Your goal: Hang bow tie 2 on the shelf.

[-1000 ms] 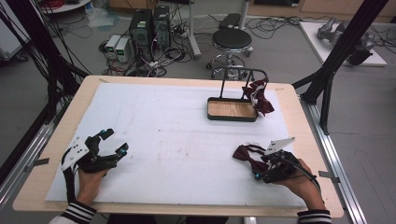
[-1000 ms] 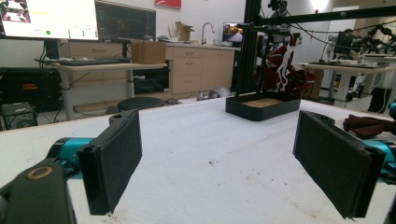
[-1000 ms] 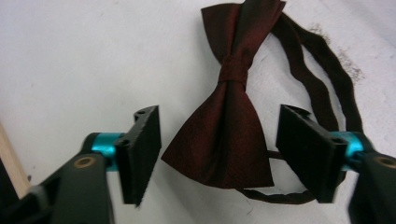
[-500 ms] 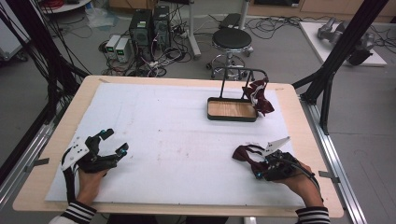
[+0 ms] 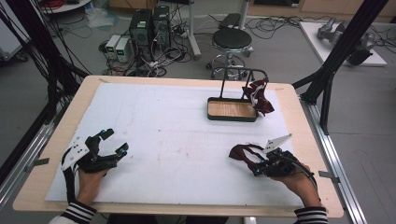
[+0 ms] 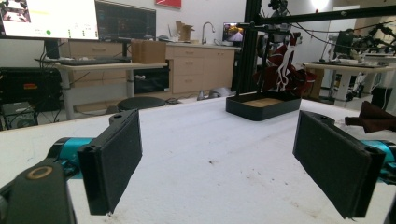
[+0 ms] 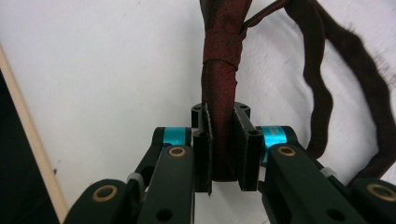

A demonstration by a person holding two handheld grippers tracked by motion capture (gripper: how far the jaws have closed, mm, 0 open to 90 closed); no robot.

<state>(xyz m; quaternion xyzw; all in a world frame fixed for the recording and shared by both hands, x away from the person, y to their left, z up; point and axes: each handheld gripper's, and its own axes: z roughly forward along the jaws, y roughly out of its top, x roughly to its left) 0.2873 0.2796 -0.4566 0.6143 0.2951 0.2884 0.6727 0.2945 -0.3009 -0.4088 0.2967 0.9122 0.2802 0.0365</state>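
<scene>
Dark-red fabric headband lies near the table's right front edge, pinched by my right hand-held gripper; I'd lift slowly toward the black wooden-floored rack tray. Left hand-held gripper gapes empty, jaws wide. Right gripper view: jaws clamp the wrapped band, loop trailing free, so I'd keep it clamped.

Stool and computers behind the table.

Right gripper with dark red cloth, slightly nearer the person.
</scene>
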